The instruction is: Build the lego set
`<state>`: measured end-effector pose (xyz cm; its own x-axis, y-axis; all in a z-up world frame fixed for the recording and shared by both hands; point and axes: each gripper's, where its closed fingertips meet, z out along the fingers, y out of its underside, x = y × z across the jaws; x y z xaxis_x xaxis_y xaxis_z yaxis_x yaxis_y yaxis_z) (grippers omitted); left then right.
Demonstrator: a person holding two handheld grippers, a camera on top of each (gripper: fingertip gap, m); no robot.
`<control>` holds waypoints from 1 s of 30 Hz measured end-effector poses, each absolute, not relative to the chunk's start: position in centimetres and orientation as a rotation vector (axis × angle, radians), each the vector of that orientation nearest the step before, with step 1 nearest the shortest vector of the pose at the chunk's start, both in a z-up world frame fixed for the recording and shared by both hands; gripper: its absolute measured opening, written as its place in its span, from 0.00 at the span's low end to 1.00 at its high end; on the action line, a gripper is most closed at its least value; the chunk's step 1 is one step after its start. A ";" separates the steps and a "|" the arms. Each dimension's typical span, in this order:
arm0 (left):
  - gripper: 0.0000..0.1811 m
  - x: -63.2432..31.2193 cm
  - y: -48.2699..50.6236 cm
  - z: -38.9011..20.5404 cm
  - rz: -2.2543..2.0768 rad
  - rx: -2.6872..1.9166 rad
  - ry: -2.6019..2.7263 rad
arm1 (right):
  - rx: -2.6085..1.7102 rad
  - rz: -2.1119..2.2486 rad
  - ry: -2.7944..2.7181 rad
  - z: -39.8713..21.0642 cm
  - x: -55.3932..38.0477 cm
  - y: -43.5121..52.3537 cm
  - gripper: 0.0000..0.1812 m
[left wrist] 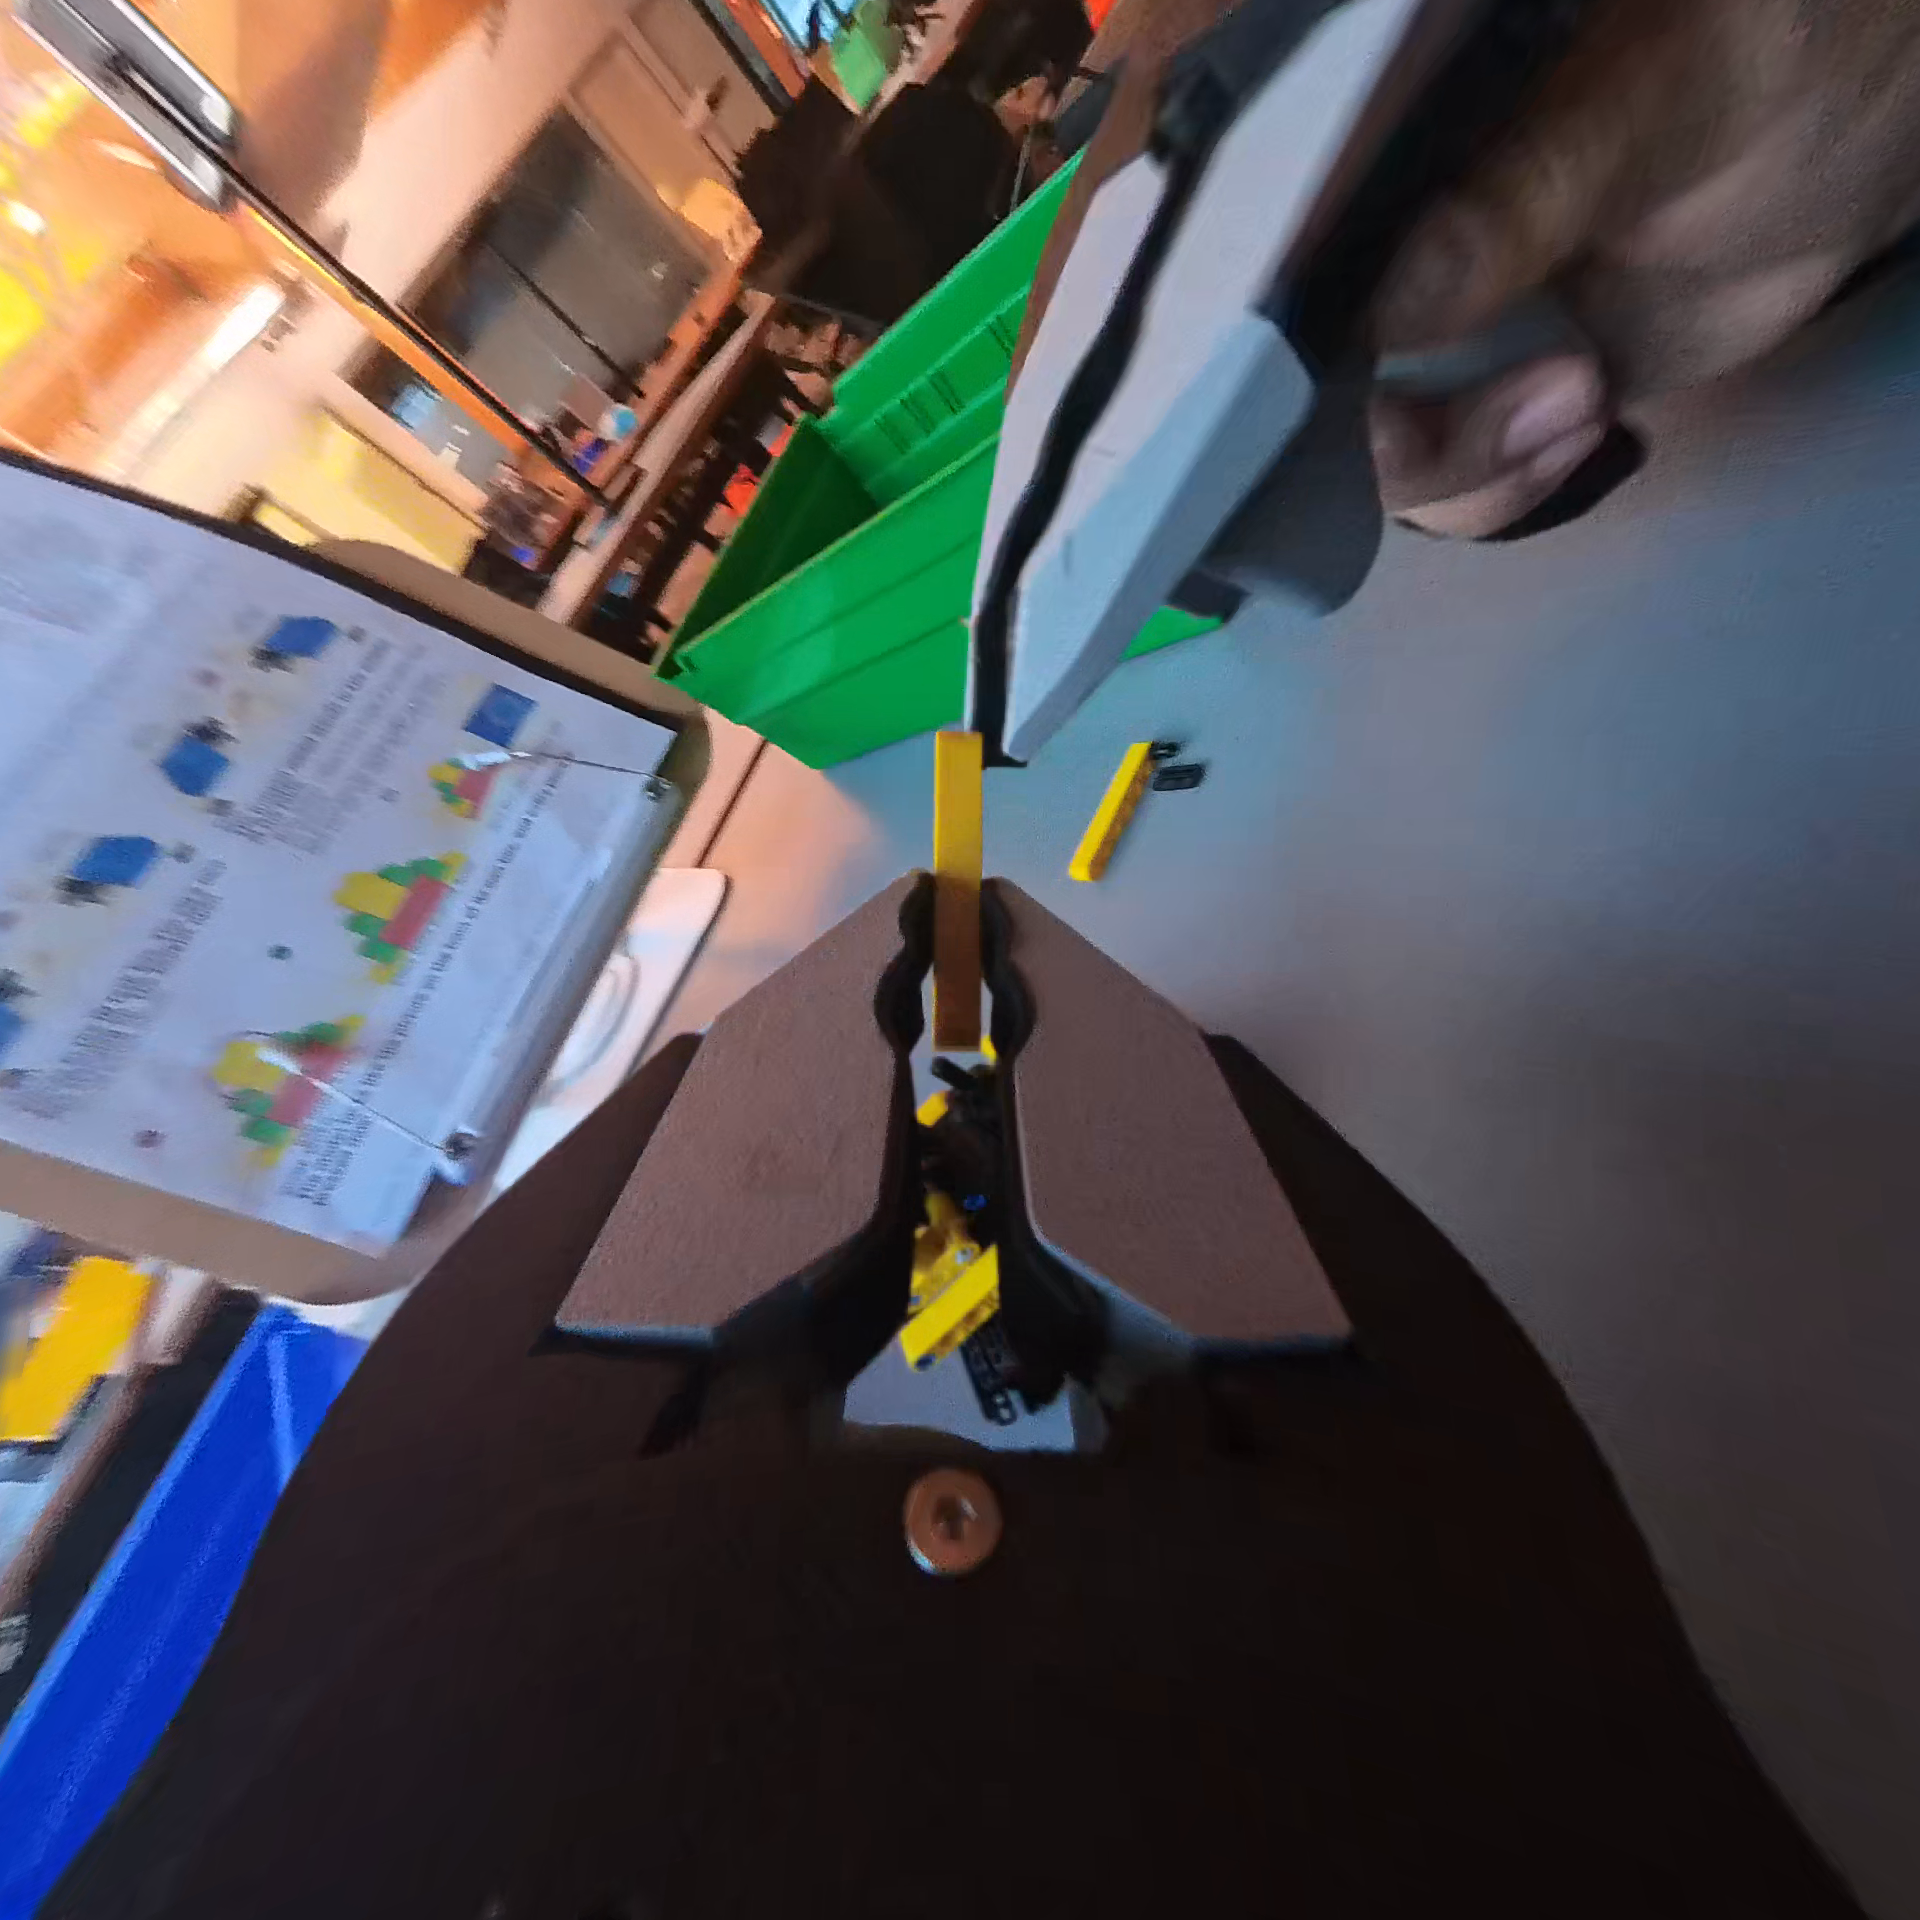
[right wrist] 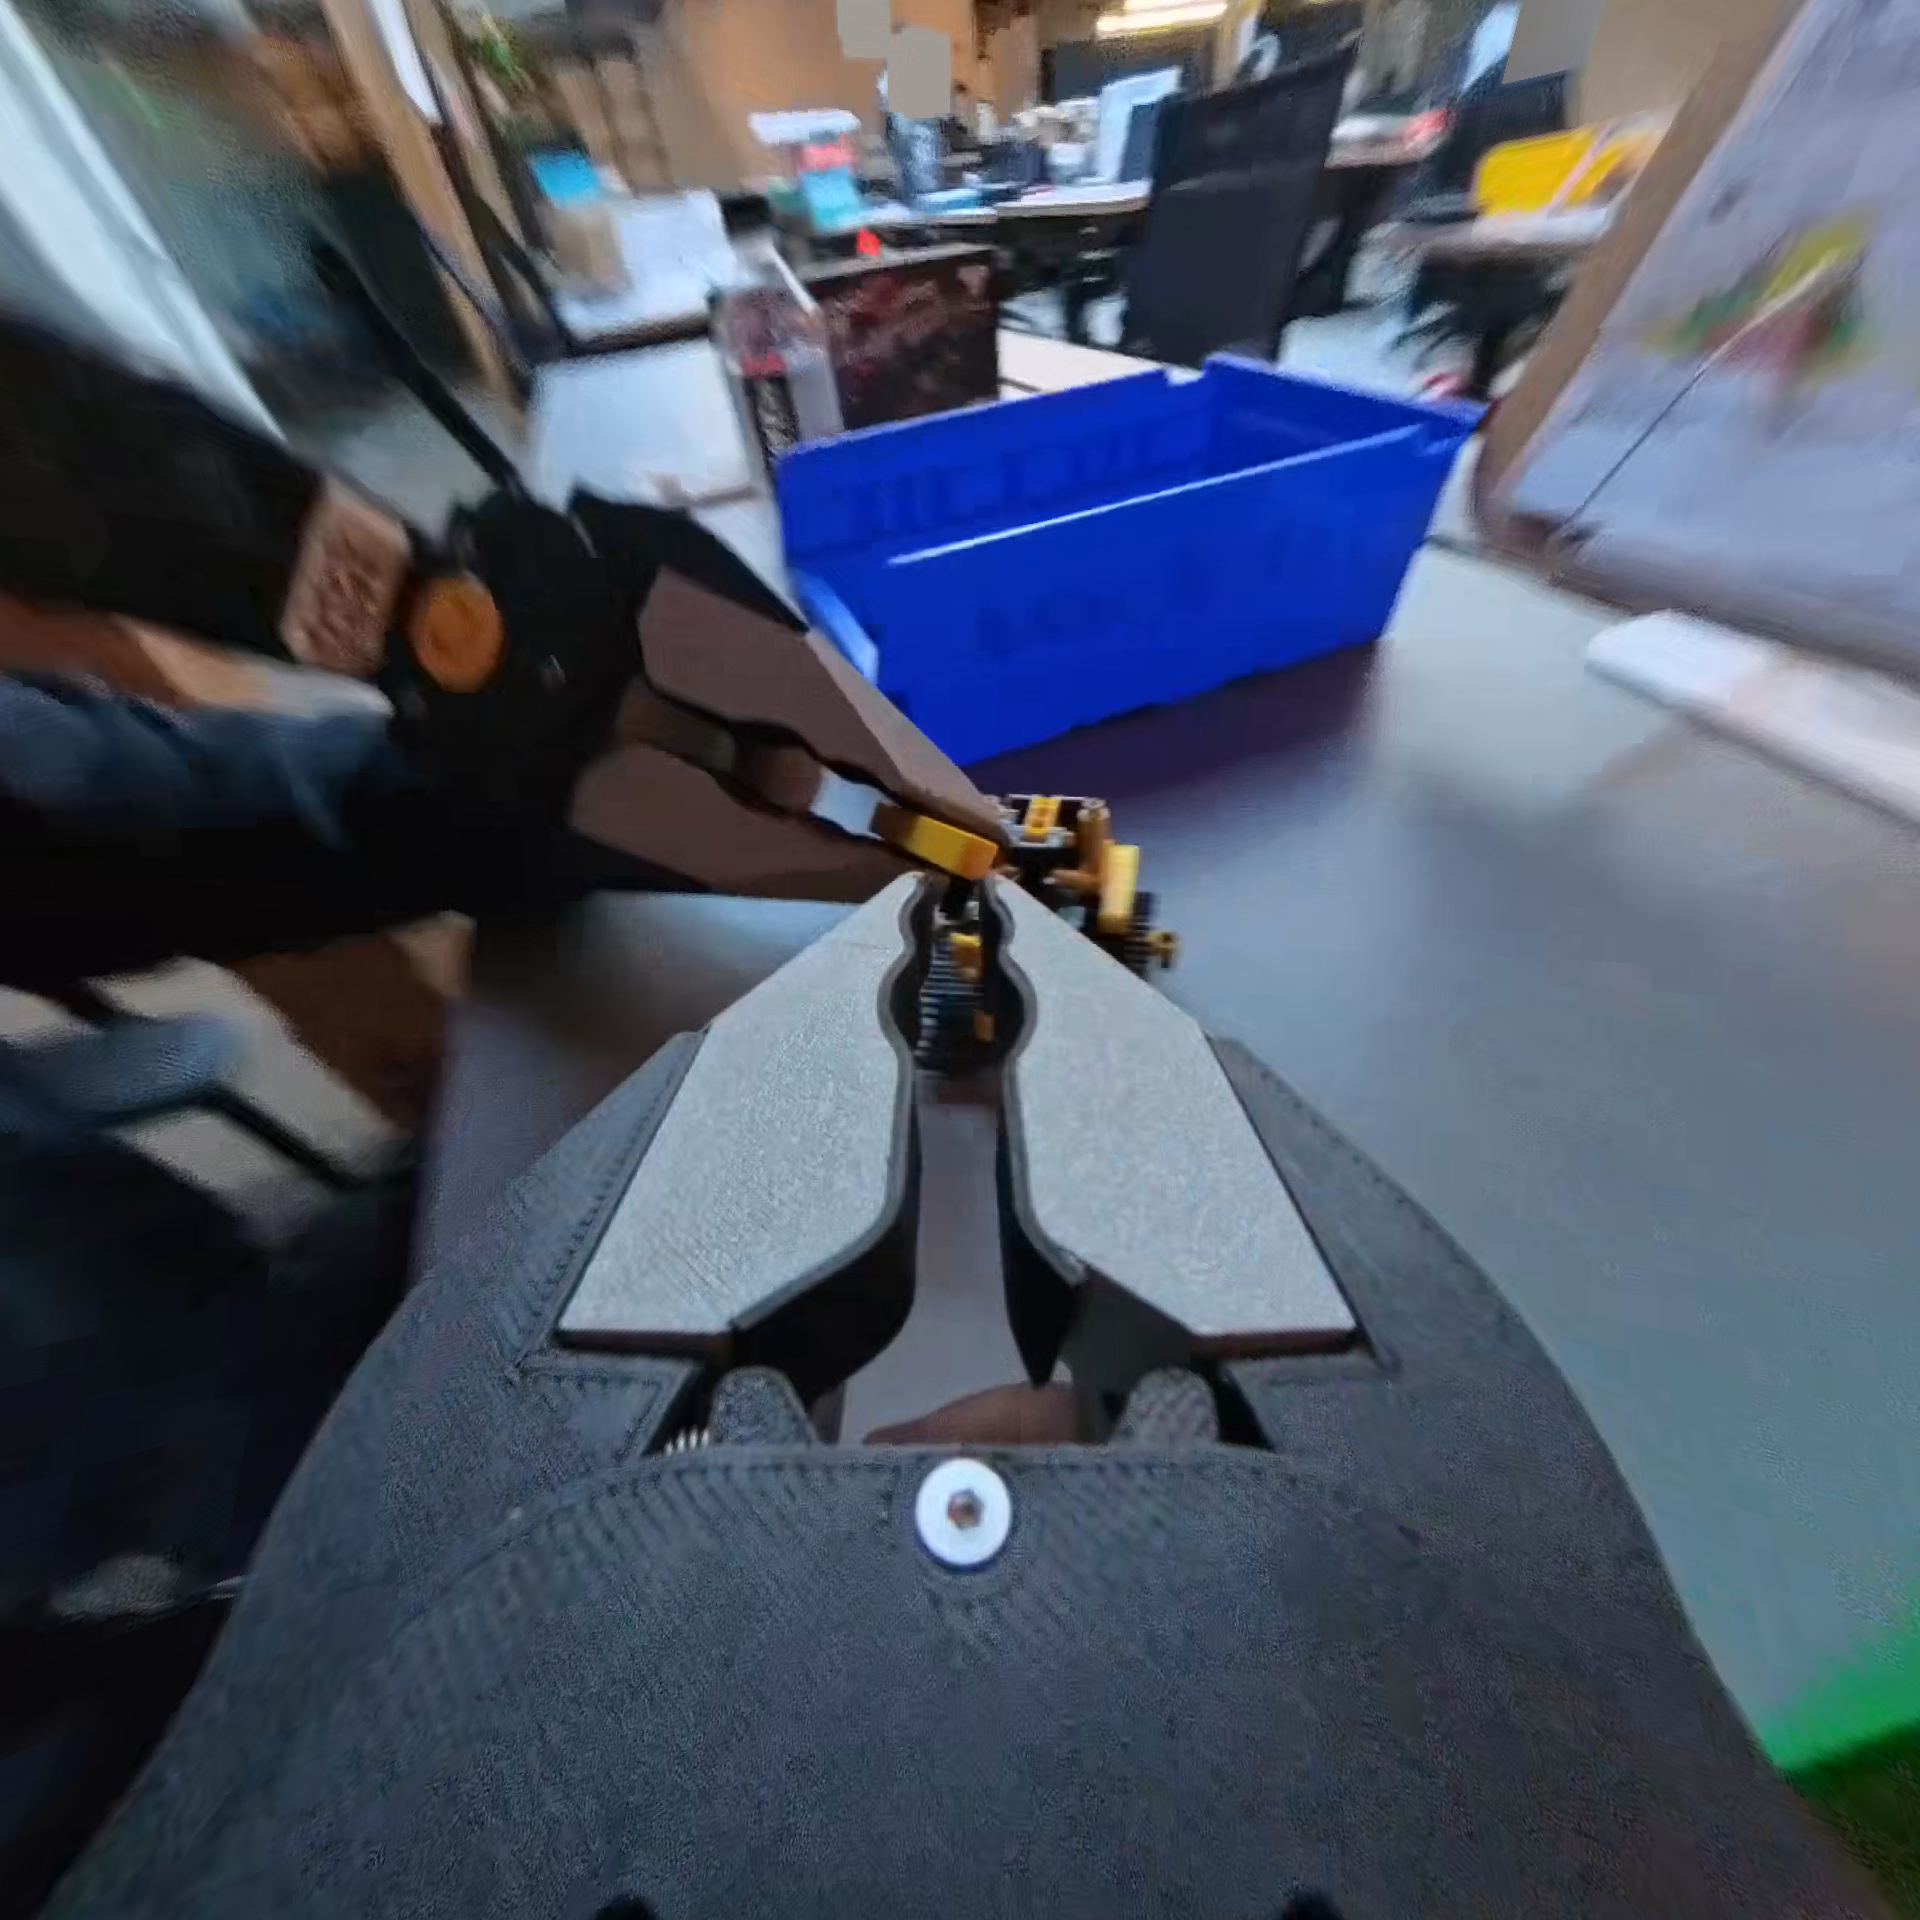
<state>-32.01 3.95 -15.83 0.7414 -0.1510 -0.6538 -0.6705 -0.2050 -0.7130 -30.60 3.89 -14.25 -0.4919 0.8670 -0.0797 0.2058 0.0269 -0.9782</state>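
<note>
My left gripper (left wrist: 957, 896) is shut on a flat yellow beam (left wrist: 957, 831) that sticks out past its tips. It also shows in the right wrist view (right wrist: 914, 831), coming in from the left with the beam (right wrist: 940, 840). My right gripper (right wrist: 958, 896) has its jaws drawn together with a narrow gap. Its tips are just below the beam's free end. I cannot tell if a small dark part sits between them. The yellow-and-black lego assembly (right wrist: 1091, 873) stands on the table just beyond, and it shows through the left fingers' gap (left wrist: 951, 1283).
A loose yellow beam (left wrist: 1112, 810) and small black parts (left wrist: 1176, 771) lie on the grey table (left wrist: 1558, 1039). A green bin (left wrist: 862, 603) stands behind, and a blue bin (right wrist: 1122, 561) beyond the assembly. An instruction board (left wrist: 312, 831) leans at the side. A hand (left wrist: 1558, 312) holds the right gripper (left wrist: 1132, 499).
</note>
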 end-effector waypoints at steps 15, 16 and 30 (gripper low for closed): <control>0.03 -32.4 4.6 -15.4 0.780 -1.654 0.680 | -1.250 1.771 -1.732 -14.5 -30.6 4.6 0.00; 0.02 -32.4 4.7 -15.4 0.782 -1.650 0.674 | -1.238 1.773 -1.731 -14.4 -30.6 4.6 0.01; 0.03 -32.1 4.6 -15.4 0.783 -1.636 0.663 | -1.180 1.760 -1.761 -14.6 -30.5 3.8 0.01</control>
<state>-32.07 4.61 -15.40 0.6180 -0.0142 -0.7860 -0.7731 -0.1926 -0.6043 -30.49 3.78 -14.61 -0.5729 0.7680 -0.2864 0.2869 -0.1394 -0.9478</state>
